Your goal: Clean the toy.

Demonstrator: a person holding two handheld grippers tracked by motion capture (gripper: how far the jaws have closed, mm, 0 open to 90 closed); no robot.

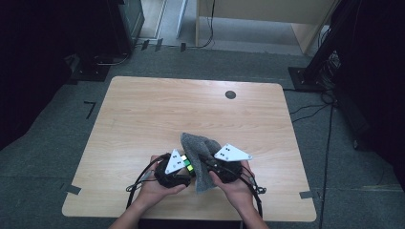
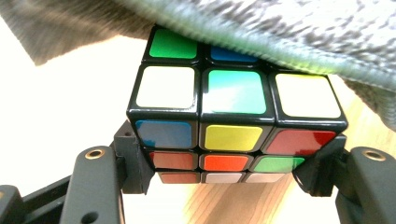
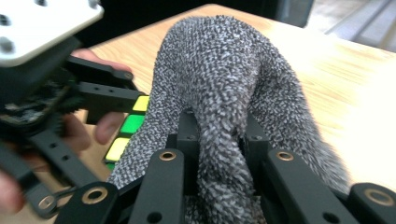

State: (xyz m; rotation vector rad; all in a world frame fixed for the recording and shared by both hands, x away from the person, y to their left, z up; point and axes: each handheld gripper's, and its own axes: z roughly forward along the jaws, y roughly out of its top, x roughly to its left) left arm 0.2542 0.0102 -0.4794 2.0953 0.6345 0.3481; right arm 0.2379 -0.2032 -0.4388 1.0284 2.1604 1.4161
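Being clamped between the left gripper's (image 2: 224, 179) closed jaws, the puzzle cube (image 2: 233, 116) is being held just above the table (image 1: 143, 109). Against the cube's top, a grey cloth (image 3: 224, 93) is being pinched by the right gripper (image 3: 218, 140). Short, light strokes are being called for, with the cube kept steady so it is not being levered loose.

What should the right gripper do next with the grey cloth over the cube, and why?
Probably drag the grey cloth a little further across the puzzle cube. The left gripper clamps the cube by its sides above the table, the right gripper pinches a cloth fold, and the cloth covers only the cube's far edge.
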